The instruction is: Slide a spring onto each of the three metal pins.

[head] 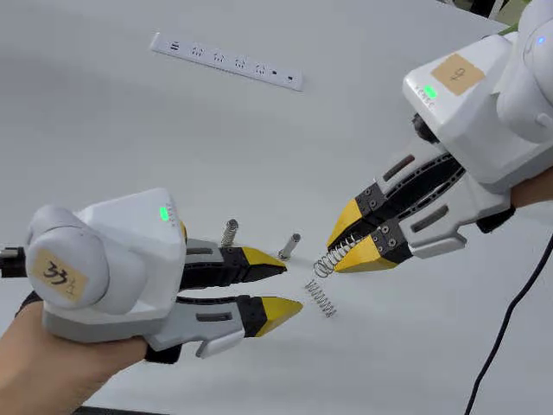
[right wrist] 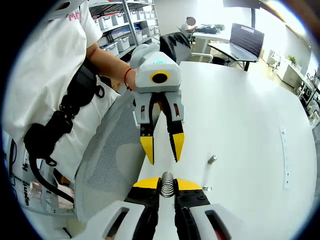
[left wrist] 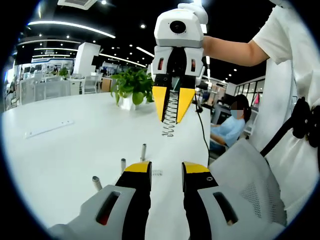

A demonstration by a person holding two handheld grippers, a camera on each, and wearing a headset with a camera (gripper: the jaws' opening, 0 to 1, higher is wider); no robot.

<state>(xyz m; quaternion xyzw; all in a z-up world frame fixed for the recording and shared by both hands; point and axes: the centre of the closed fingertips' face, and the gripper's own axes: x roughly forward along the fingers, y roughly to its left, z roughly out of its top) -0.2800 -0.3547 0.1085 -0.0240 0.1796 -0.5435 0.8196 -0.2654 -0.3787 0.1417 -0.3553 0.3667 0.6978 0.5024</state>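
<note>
— Why is the right gripper (head: 337, 256) clamped so?
— Its fingers (head: 370, 253) pinch a spring (head: 327, 264) by one end, leaving the free end past the tips to thread onto the bare pin (head: 289, 246) nearby. The left gripper (head: 292, 285) holds its own fingers apart, empty; another spring (head: 320, 296) lies just beyond them.

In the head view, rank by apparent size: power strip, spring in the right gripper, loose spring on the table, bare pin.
1. power strip
2. held spring and loose spring: look alike, not ranked
3. bare pin
</note>
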